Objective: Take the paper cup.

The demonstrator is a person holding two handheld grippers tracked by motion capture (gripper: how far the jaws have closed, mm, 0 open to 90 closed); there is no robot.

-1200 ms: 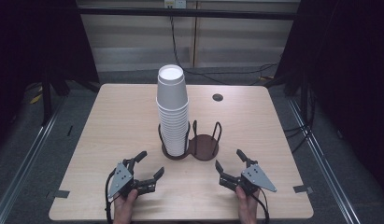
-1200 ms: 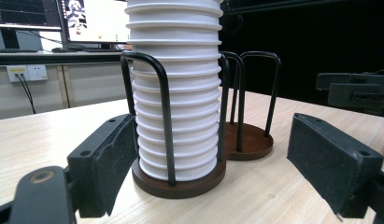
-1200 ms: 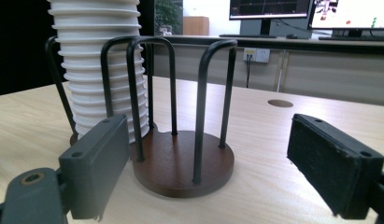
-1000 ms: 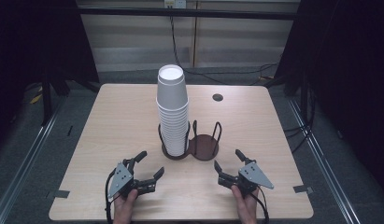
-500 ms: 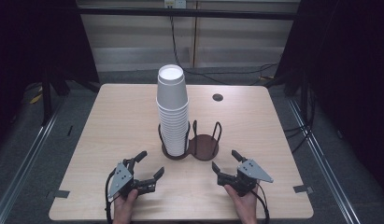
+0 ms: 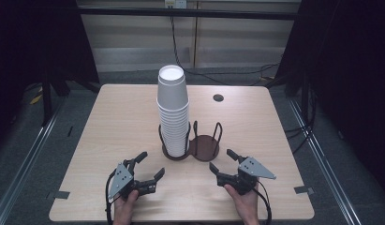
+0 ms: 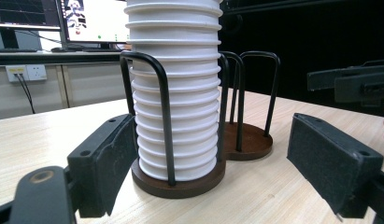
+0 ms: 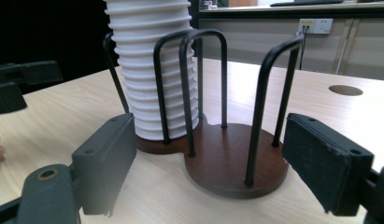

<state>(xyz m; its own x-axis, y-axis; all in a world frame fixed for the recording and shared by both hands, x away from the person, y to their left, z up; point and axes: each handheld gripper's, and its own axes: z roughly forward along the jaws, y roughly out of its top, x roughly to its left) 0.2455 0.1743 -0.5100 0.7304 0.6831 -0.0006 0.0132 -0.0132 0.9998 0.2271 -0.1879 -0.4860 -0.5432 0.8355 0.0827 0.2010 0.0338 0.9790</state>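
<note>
Since the earlier high-view frames, we see our right gripper has slid a little leftward along the near edge of the light wooden table, while our left gripper has stayed put. Both sit with jaws spread wide, holding nothing.

Between and just beyond them stands the dark brown wooden two-ring cup holder with black wire hoops. Its long axis runs left to right across the table, two round bases joined side by side. The left ring carries a tall stack of white ribbed paper cups, which stands upright, bottoms up, its long axis vertical, rising well above the hoops. The right ring is bare.

From the left gripper view the stack fills the gap between our jaws, with the holder behind to the right. From the right gripper view the bare ring lies ahead.

We can read no writing on cups or holder.
</note>
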